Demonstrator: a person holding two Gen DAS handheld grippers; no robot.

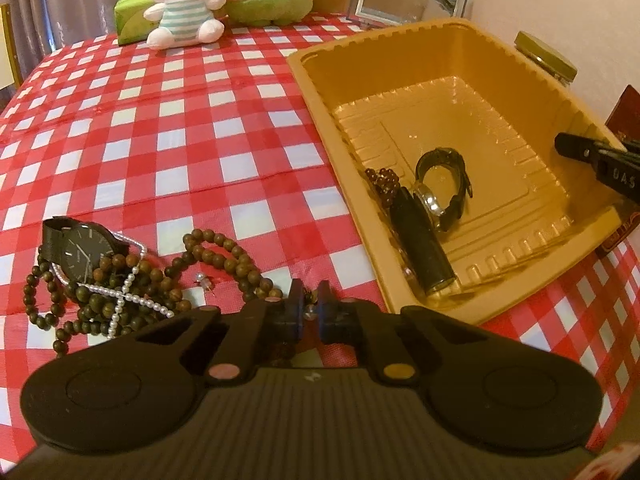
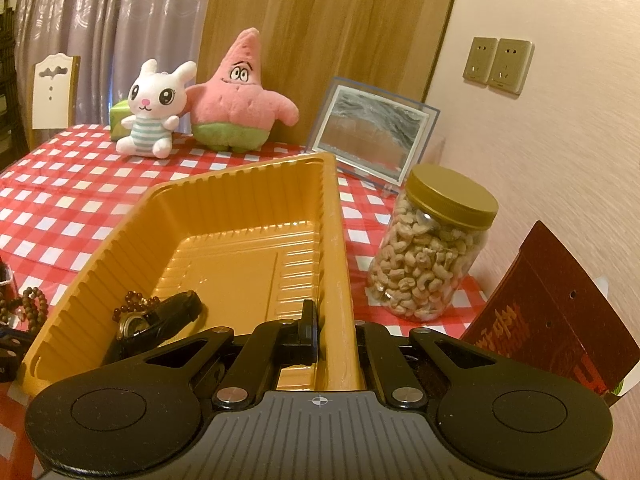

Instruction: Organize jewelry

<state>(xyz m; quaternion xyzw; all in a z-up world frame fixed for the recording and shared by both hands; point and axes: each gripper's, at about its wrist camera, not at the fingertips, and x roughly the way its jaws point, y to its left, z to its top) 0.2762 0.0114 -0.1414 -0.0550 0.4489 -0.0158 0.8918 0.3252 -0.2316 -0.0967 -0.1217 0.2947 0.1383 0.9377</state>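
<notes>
**Jewelry half sorted, both grippers closed**

Nearest the lens: left gripper [image 1: 309, 304], jaws drawn nearly together, pinching a small bead or clear stone of a strand just at the fingertips; exactly which piece, hard to tell. Pointing steeply down at the red-and-white checked tablecloth [image 1: 168, 128].

Just beyond and to the left of those fingertips: tangle of brown bead strands [image 1: 132, 284], crossed by a pearl strand [image 1: 128, 292], with a black-faced watch [image 1: 80, 250] lying on top at the far left of the pile. Small earring stud [image 1: 204, 280] loose on the cloth beside the beads, close ahead of the gripper.

To the right of the fingertips, near but apart: golden plastic tray [image 1: 320, 92]. Inside, at the near left corner: dark red bead bracelet [image 1: 384, 180], black cylinder [image 1: 420, 244], black-strapped watch [image 1: 440, 192] standing on edge, all touching or nearly so.

Right gripper [image 2: 336, 328] clamped shut on the tray's right wall, one finger inside, the other outside.

Farther back: white plush rabbit [image 2: 154, 110], pink plush starfish [image 2: 240, 96], picture frame [image 2: 372, 132], jar of cashews [image 2: 432, 248], dark red box [image 2: 552, 312].
</notes>
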